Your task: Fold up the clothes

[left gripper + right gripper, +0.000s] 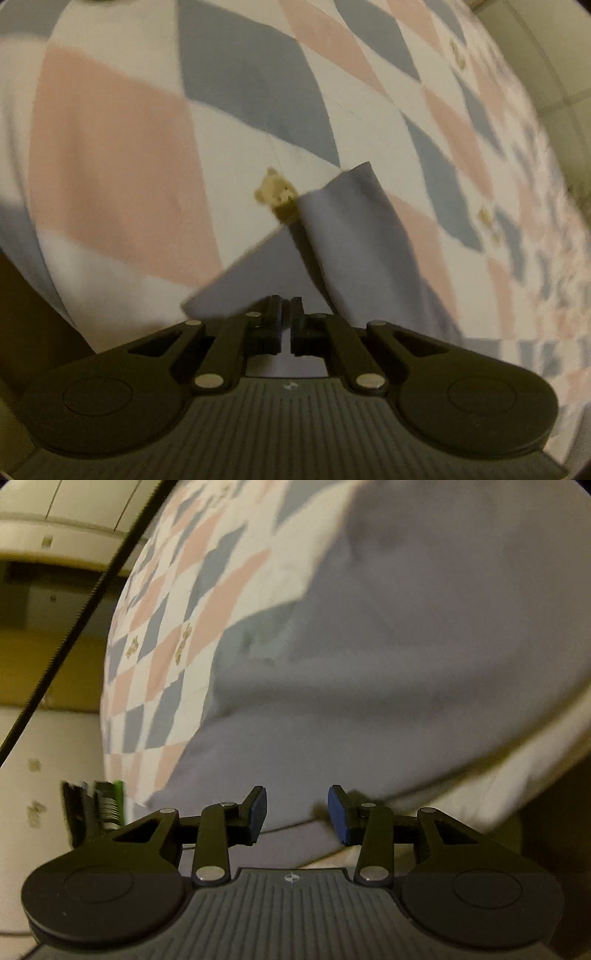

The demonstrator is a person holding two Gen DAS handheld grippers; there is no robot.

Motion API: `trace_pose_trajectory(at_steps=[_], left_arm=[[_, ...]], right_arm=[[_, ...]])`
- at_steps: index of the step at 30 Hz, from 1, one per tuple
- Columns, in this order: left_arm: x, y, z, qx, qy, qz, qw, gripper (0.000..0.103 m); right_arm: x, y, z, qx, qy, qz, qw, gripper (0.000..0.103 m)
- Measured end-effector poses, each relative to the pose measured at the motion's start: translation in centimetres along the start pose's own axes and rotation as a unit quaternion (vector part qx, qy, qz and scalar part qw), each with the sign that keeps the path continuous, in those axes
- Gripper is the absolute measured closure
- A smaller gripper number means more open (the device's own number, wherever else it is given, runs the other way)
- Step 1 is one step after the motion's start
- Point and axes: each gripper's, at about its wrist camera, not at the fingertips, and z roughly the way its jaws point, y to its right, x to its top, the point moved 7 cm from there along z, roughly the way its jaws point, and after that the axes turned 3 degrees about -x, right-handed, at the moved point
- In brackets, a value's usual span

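Pinching a fold of the lavender garment, the left claw has its fingers pressed together, hiding the gripped edge. Cloth rises ahead over the checked bedsheet. The right claw is spread, with the blurred garment ahead and its far side cut off.

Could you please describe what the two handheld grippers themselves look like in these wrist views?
Both share a dark grey ribbed body with a small white logo, black scissor-style linkage arms, silver pivot rivets and round black discs at each side. The left gripper has black fingers; the right gripper carries blue pads. No sleeves or hands show.
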Motion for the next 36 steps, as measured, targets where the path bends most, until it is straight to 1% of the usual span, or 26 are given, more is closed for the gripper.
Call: trace_pose_trajectory(at_steps=[2,3,5,6,7,8,10,12,13,14,16,18,19,22,23,26,27,31,34,36], left_arm=[[-0.4,0.0,-0.3,-0.018,0.014,-0.018,0.9996,0.079],[-0.6,0.0,-0.5,-0.027,0.021,-0.026,0.9991,0.077],[-0.6,0.1,-0.4,-0.038,0.030,-0.042,0.9979,0.076],[-0.4,0.2,-0.1,-0.041,0.035,-0.049,0.9973,0.076],[-0.2,0.4,0.3,-0.044,0.040,-0.055,0.9967,0.073],[0.0,0.6,0.8,-0.043,0.045,-0.059,0.9963,0.071],[0.8,0.8,1.6,-0.045,0.050,-0.059,0.9960,0.071],[1.5,0.8,1.8,-0.049,0.051,-0.049,0.9963,0.076],[1.9,0.9,2.0,-0.051,0.051,-0.044,0.9964,0.100],[2.1,1.2,1.7,-0.055,0.055,-0.031,0.9965,0.103],[2.3,2.5,0.5,-0.069,0.071,0.008,0.9950,0.103],[1.9,3.8,-2.4,-0.104,0.094,0.041,0.9893,0.103],[1.5,3.9,-3.5,-0.110,0.100,0.050,0.9876,0.103],[0.1,3.1,-6.0,-0.106,0.109,0.067,0.9861,0.103],[-0.4,2.4,-5.9,-0.096,0.105,0.065,0.9878,0.103],[-1.3,-0.8,-3.8,-0.055,0.078,0.037,0.9947,0.103],[-1.3,-1.3,-3.4,-0.051,0.075,0.033,0.9953,0.103],[-1.0,-1.7,-3.0,-0.053,0.077,0.028,0.9952,0.103],[-0.4,-1.4,-3.1,-0.059,0.079,0.035,0.9945,0.103],[0.0,-1.1,-3.1,-0.059,0.078,0.042,0.9943,0.103]], right_arm=[[-0.3,0.5,0.2,0.019,-0.001,0.027,0.999,0.061],[-0.4,0.8,0.2,0.028,-0.001,0.040,0.999,0.061],[-0.6,1.3,0.4,0.047,-0.002,0.067,0.997,0.061],[-0.7,1.6,0.5,0.057,-0.002,0.080,0.995,0.061],[-0.8,1.8,0.5,0.065,0.003,0.097,0.993,0.060],[-0.8,2.1,0.6,0.066,0.010,0.108,0.992,0.060],[-0.7,2.7,0.7,0.066,0.024,0.129,0.989,0.060],[-0.6,3.3,0.7,0.065,0.041,0.147,0.986,0.060],[-0.6,3.7,0.5,0.061,0.054,0.153,0.985,0.060],[-0.6,4.0,0.3,0.057,0.067,0.159,0.983,0.060],[-0.6,4.8,-0.2,0.052,0.094,0.174,0.979,0.061],[-0.7,5.2,-0.6,0.050,0.108,0.182,0.976,0.061],[-0.7,5.3,-0.8,0.050,0.115,0.185,0.975,0.061],[-1.2,5.6,-1.3,0.043,0.131,0.187,0.973,0.061],[-1.3,5.7,-1.3,0.041,0.131,0.189,0.972,0.061],[-1.6,5.9,-1.4,0.035,0.132,0.193,0.972,0.061],[-1.7,6.0,-1.4,0.033,0.132,0.195,0.971,0.061],[-2.2,6.4,-1.2,0.027,0.129,0.205,0.970,0.062],[-2.2,6.5,-0.9,0.036,0.131,0.210,0.968,0.062],[-2.1,6.5,-0.9,0.046,0.132,0.215,0.967,0.066]])
